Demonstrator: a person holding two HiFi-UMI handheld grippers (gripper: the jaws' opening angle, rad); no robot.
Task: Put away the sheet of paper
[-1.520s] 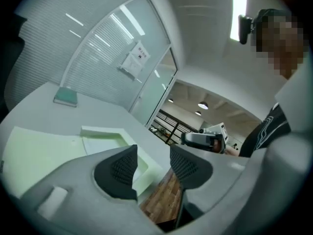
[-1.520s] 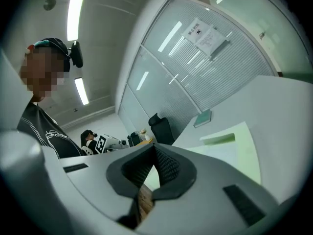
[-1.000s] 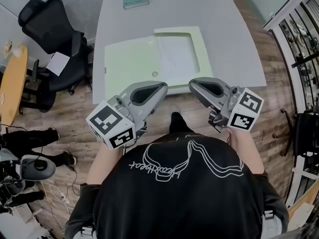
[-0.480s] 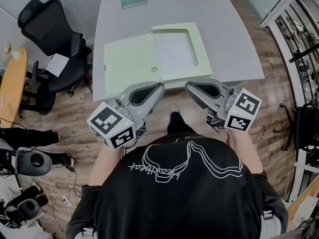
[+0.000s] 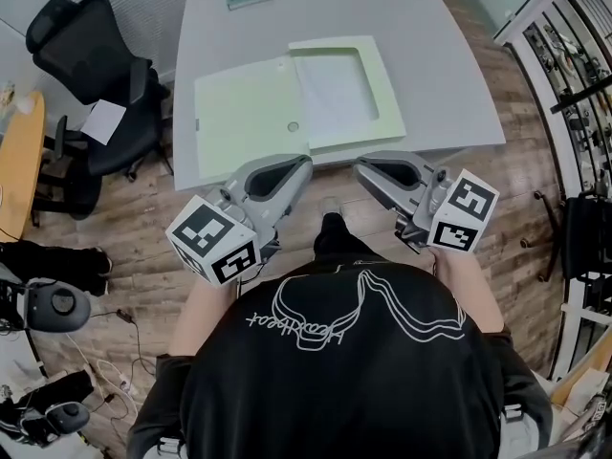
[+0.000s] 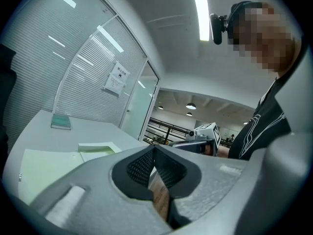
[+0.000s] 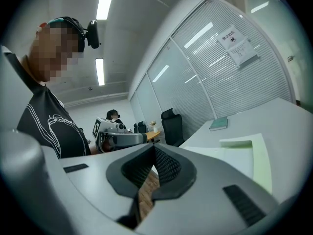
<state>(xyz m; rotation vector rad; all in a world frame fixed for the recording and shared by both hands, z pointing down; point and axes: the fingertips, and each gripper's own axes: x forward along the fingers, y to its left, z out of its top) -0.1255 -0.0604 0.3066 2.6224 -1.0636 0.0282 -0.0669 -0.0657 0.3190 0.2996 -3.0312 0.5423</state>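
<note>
**Two grippers closed and empty short of the table edge**

Head view: the left gripper (image 5: 298,165) and right gripper (image 5: 365,167) are held low in front of the person's torso. Their tips angle toward each other and point at the near edge of the grey table (image 5: 430,55). The sheet of paper (image 5: 335,98) lies flat in the right half of an open green folder (image 5: 244,122), ahead of both jaw tips and apart from them.

Left gripper view: jaws closed pad to pad, with nothing between. The folder lies ahead and left of the tips.

Right gripper view: jaws together, with nothing between. The folder lies ahead and right of the tips.
</note>
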